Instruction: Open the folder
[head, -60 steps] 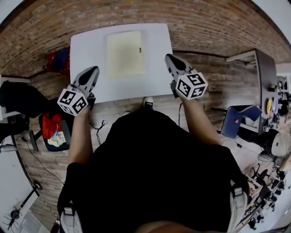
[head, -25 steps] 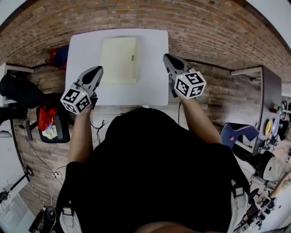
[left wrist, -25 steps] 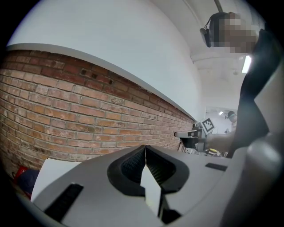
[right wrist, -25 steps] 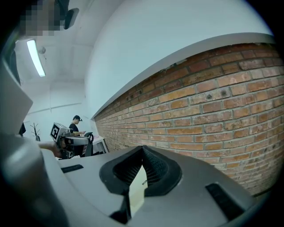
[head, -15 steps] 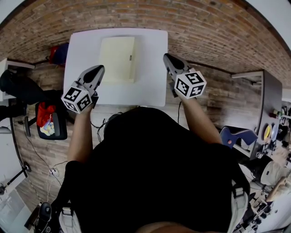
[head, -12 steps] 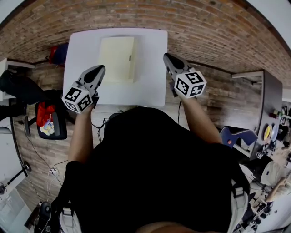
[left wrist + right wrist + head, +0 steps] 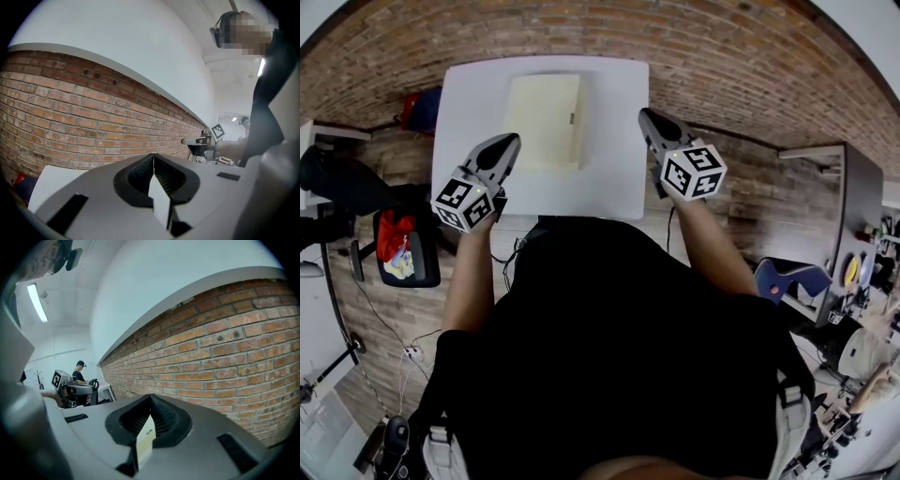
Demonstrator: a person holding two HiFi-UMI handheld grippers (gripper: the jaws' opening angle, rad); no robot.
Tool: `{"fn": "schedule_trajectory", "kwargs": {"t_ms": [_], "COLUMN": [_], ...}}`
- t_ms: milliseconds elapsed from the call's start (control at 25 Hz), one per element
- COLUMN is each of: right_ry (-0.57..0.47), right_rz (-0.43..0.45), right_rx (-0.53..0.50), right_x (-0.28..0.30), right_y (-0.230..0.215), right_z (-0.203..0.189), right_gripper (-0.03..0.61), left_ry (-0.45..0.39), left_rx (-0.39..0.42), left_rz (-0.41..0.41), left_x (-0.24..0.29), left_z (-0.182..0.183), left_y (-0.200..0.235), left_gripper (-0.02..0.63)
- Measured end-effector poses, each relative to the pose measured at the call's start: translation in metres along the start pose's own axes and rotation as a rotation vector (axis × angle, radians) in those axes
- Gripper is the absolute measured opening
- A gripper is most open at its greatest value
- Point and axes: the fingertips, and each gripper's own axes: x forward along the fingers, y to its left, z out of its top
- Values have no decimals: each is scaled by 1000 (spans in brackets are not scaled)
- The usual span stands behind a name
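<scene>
Folder [image 7: 546,120] lies flat and closed on the white table [image 7: 614,159]: pale yellow, small dark tab on its right edge. Left gripper [image 7: 508,141] hovers at the table's near-left part, jaws together, nothing between them. Right gripper [image 7: 645,114] is at the table's right edge, jaws also together, empty. Both are apart from the folder. The pale sliver seen below the right jaws is probably the folder.

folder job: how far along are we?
Done: nothing yet; the folder lies closed on the white table. In hand: nothing; the left claw and right claw are shut and empty, one on either side of it, not on it. Left: catch the cover's edge and lift it open.
</scene>
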Motion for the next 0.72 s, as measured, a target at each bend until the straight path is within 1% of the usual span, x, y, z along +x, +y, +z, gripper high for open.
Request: {"fn": "schedule_trajectory", "kwargs": {"t_ms": [280, 520, 720], "right_ry": [-7, -9, -10], "right_rz": [-39, -77, -98], "right_rx": [4, 11, 16], "right_x": [10, 17, 23], "right_y": [11, 18, 26], "right_z": [6, 8, 9], "right_gripper": [28, 28, 28], "left_ry": [15, 23, 31], "left_rx": [13, 13, 18], "left_rz": [-44, -60, -88], "left_x": [-3, -9, -12], "left_z": [4, 5, 6], "left_y": [18, 41, 48], "left_gripper": [14, 14, 14]}}
